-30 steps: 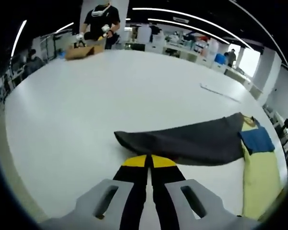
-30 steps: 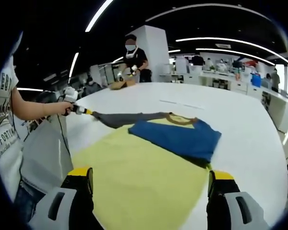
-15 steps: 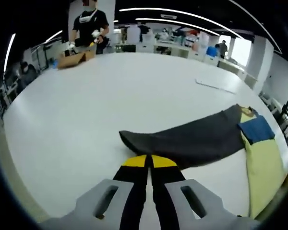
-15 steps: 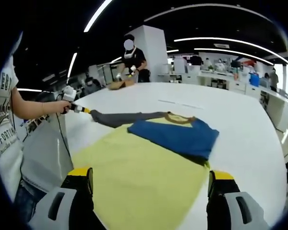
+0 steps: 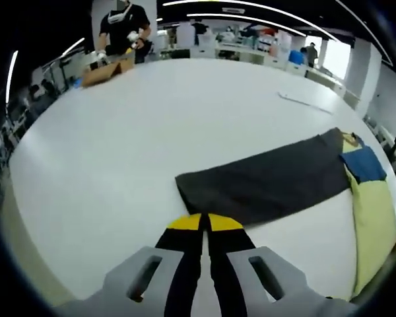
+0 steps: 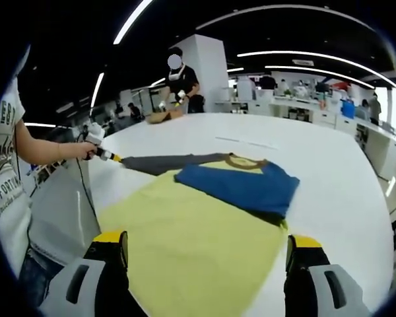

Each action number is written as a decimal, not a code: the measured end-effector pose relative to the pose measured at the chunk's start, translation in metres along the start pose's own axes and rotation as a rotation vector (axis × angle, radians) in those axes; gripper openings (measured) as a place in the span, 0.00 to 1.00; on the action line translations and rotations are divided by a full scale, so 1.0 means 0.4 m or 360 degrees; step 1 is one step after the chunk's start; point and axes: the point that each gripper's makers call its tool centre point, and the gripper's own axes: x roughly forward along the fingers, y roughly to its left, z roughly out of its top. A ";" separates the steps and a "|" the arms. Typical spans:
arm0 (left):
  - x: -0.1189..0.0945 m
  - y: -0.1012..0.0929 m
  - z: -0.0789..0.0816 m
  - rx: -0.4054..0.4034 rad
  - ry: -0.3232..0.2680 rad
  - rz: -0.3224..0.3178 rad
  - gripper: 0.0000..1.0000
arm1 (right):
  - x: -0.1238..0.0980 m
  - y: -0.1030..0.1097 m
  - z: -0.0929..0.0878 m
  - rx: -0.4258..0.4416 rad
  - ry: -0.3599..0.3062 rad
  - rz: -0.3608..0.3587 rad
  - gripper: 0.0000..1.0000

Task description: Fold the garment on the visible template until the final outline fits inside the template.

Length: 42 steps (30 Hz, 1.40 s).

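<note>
A wide open-plan room with dark ceilings and long strip lights holds a very large white table with rounded edges. Desks and shelving line the far walls, with several people standing among them.

On the table lies a yellow template sheet, spread flat. A garment rests on its far part: a blue body already folded over, a yellow-brown collar, and one long dark grey sleeve stretched out flat across the bare white table, well past the template's edge.

At the far side of the table a person in dark clothes stands over an open cardboard box; its contents cannot be made out.

The left gripper has its yellow-tipped jaws pressed together just at the sleeve's near edge; whether cloth is pinched between them cannot be told. In the right gripper view it sits at the sleeve's cuff end, held in a hand.

The right gripper hovers over the template's near edge, its jaws wide apart, holding nothing.
</note>
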 end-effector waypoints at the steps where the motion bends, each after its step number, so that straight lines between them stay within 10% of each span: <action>1: 0.002 0.002 -0.005 -0.0014 0.0005 0.0002 0.00 | 0.001 0.000 -0.002 0.0000 0.0002 -0.0001 0.99; 22: 0.019 0.003 -0.040 -0.0107 0.0007 0.0046 0.17 | 0.000 -0.002 -0.013 -0.0012 0.0031 -0.0015 0.99; 42: 0.020 0.010 -0.047 -0.0426 0.0026 0.0160 0.01 | 0.000 0.004 -0.015 -0.0028 0.0032 -0.0006 0.99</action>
